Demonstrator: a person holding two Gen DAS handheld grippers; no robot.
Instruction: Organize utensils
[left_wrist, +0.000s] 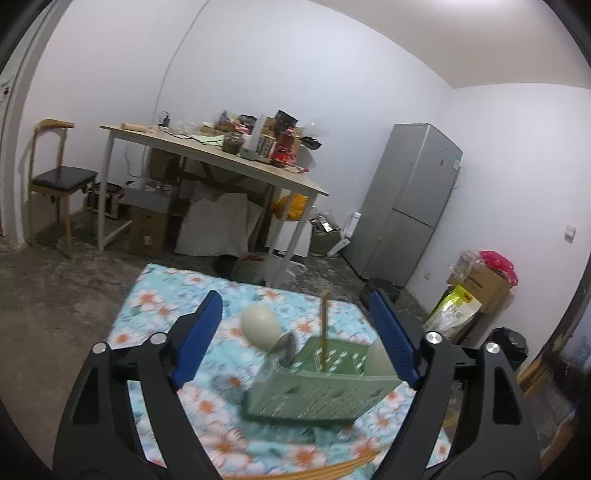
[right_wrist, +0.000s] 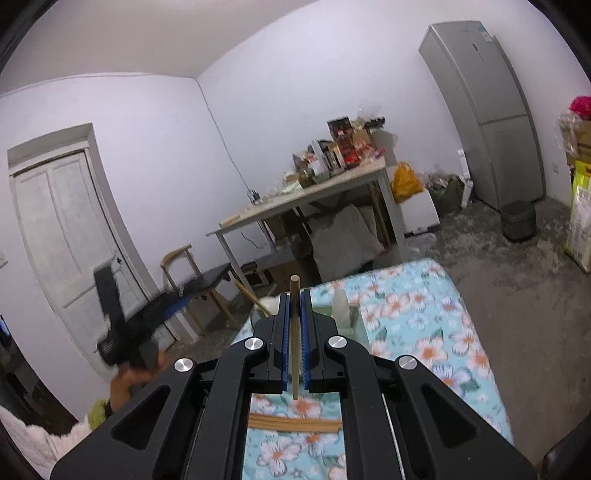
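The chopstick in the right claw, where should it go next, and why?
Probably into the green holder. The right claw is shut on one chopstick, held upright. One stick already stands in the holder, and more chopsticks lie on the flowered cloth. The left claw is open and holds nothing.

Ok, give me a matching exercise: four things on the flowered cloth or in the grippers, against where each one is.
Things:
1. green holder
2. single chopstick
3. chopstick bundle
4. left gripper

Places or states:
A. lying flat on the flowered cloth
B. clamped upright in the right gripper
C. jaws wide, nothing between the pads
D. standing on the cloth with one stick upright in it

Pairs: 1-D, 2-B, 3-A, 4-C
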